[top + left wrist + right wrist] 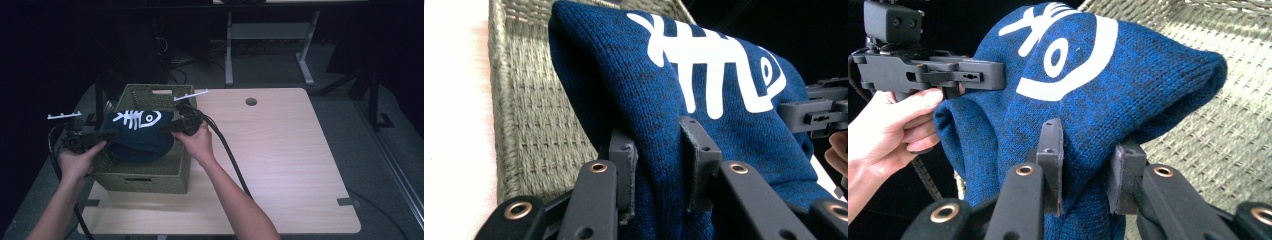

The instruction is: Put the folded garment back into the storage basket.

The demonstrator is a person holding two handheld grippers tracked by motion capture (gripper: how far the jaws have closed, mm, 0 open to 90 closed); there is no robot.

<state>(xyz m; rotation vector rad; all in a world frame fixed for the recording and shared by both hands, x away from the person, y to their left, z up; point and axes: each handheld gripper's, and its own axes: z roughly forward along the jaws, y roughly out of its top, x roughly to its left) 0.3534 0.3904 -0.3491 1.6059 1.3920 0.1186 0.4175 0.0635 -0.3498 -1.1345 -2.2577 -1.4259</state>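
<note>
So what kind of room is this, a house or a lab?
Probably a lab or workshop, not a home. A plain wooden table with a cable hole stands on grey carpet, another metal-legged workbench stands behind, and cables lie on the floor. Both grippers hold a blue knit over a woven basket.

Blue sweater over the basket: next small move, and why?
Probably lower it further, then open. Both the left hand-held gripper and the right hand-held gripper pinch the blue sweater, which hangs bunched over the woven basket, partly above its rim.
</note>
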